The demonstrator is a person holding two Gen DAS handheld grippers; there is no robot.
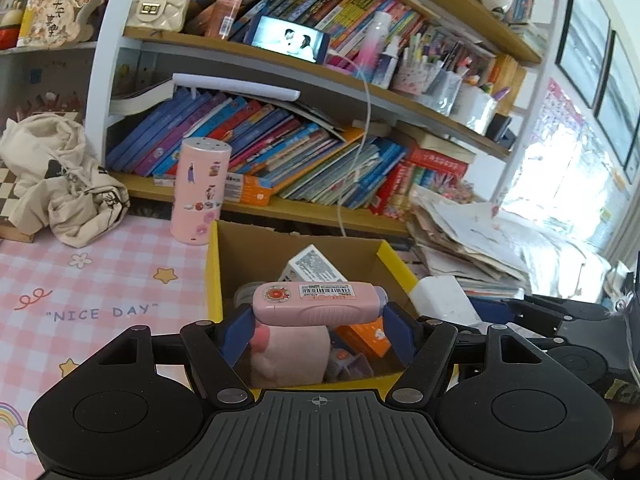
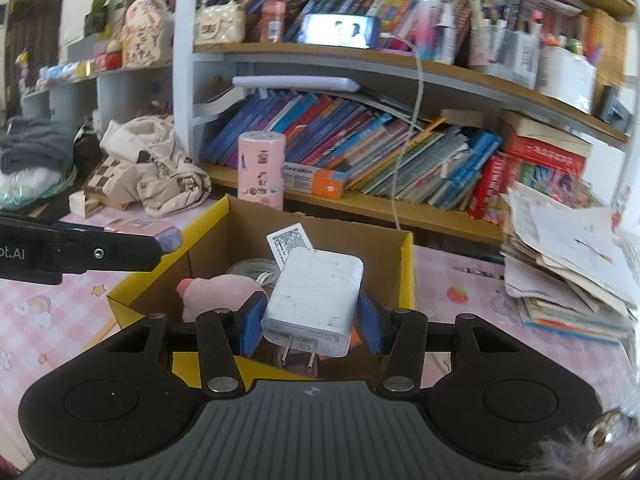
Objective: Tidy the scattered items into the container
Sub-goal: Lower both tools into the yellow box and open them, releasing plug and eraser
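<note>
While both units hang over the container, each has a load. Left hand-held gripper: jaws set fairly wide, blue pads clamped on the two ends of a pink oblong device, which lies crosswise between the fingers w/ barcode sticker facing up. Device sits above the near half of the yellow cardboard box, not touching box contents as far as can be seen.

Right hand-held gripper: jaws narrow, pads pressed on both flanks of a white charger plug. Prongs point back toward the camera, body tilted up and away. Plug is over the near edge of the box; cannot tell if it clears the rim by much.

Box interior, both views: pink plush toy at near-left, small white carton w/ printed code leaning toward the back wall, a tape roll behind the plush, orange carton at right. Box stands on the surface, covered w/ pink check cloth marked "NICE DAY".

Left unit's arm shows at left edge of right wrist view, tip at the box's left wall.

Behind box: pink sticker-covered cylinder upright, just beyond back-left corner. Crumpled cream cloth bag further left. Paper stack to right of box.
</note>
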